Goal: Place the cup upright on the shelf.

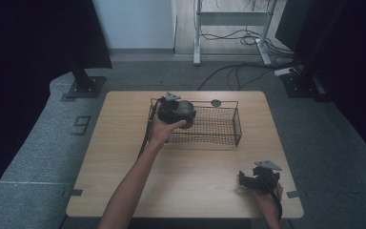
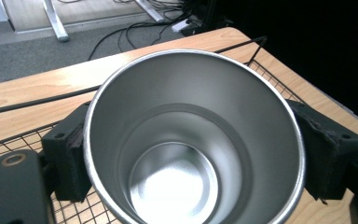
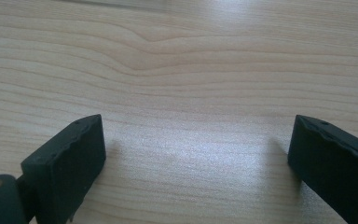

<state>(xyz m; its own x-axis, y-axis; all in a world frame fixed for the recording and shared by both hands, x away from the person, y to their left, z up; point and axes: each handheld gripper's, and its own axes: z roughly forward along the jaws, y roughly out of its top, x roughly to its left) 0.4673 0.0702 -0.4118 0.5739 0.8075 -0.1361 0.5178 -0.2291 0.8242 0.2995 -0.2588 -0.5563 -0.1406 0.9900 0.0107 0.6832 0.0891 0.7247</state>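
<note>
**Meanwhile: L gripper clamps steel cup over wire basket, R gripper idle**

High view: wooden table [image 1: 124,157] w/ a black wire basket [image 1: 219,128] toward its far side. Left gripper [image 1: 183,113] sits at the basket's left end, held by the person's left hand [image 1: 161,130], forearm coming in from the bottom edge. A roundish grey thing is between its jaws, too dim to make out more from here. Right gripper [image 1: 252,180] is at the near right corner of the table, well apart from the basket, low over bare wood.

Left gripper view: steel cup [image 2: 193,140], shiny, empty, mouth facing the cam. Both black jaws press on its outer wall, one each side, so it's gripped. Basket mesh [image 2: 9,140] and rim wire show below and behind the cup; table edge beyond.

Right gripper view: jaws spread wide apart w/ nothing between, just light wood grain [image 3: 182,84] close underneath.
</note>
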